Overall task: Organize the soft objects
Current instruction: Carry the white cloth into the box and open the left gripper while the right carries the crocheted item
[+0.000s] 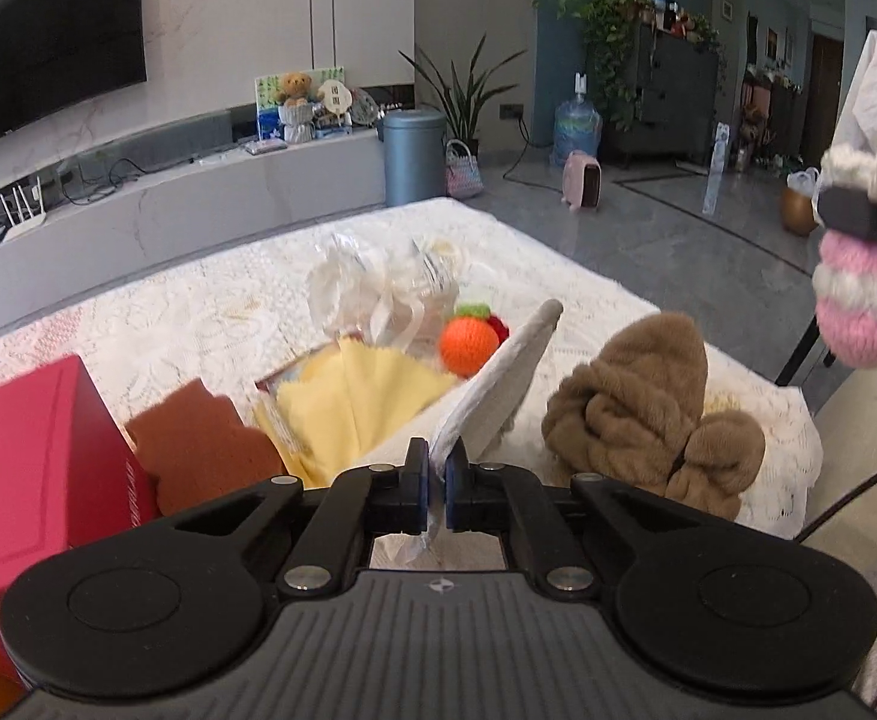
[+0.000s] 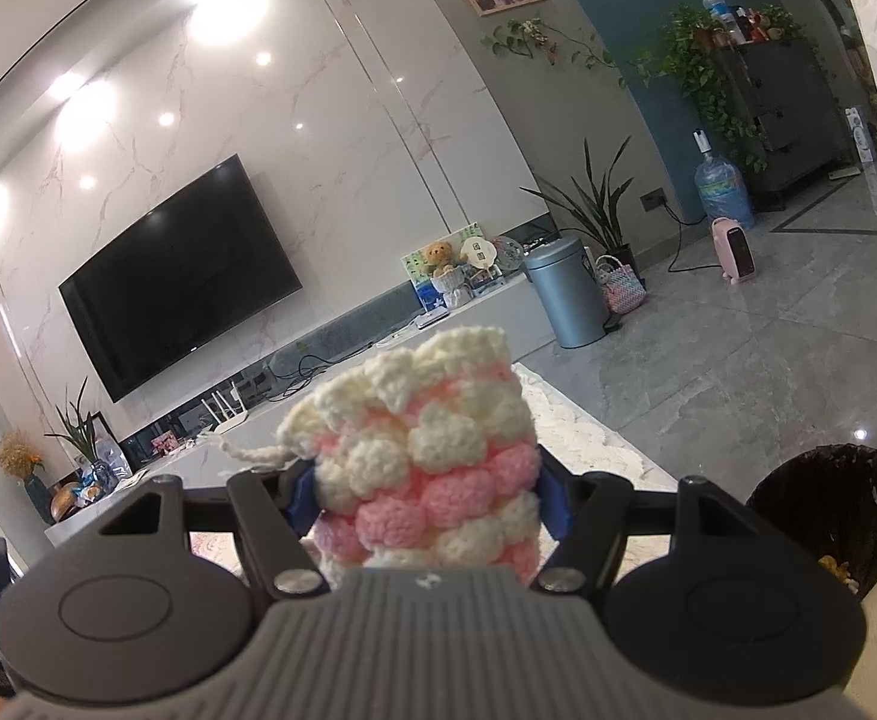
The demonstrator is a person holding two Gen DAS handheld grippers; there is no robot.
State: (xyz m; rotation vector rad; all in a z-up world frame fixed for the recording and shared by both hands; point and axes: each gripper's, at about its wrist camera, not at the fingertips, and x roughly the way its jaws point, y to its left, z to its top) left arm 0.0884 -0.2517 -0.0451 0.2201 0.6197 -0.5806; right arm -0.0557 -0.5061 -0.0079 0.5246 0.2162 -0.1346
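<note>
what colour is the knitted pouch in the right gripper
Pink and cream-white bobbles in rows, on the knitted pouch; the right wrist view shows it best.

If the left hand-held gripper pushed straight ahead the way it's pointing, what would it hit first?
Likely the orange knitted ball, beyond the grey-white cloth already pinched in the left hand-held gripper. The yellow cloth lies just left of that line. Depth is hard to judge.

A low table covered with a white lace-patterned cloth (image 1: 198, 300) carried the items. A flat yellow fabric sheet (image 1: 348, 408) lay near its middle. Behind the sheet lay crumpled clear plastic wrap (image 1: 372, 282) and an orange knitted ball (image 1: 468, 345); to its right, a brown plush bundle (image 1: 636, 408); to its left, a brown scalloped pad (image 1: 204, 450) and a red box (image 1: 30, 456).
</note>
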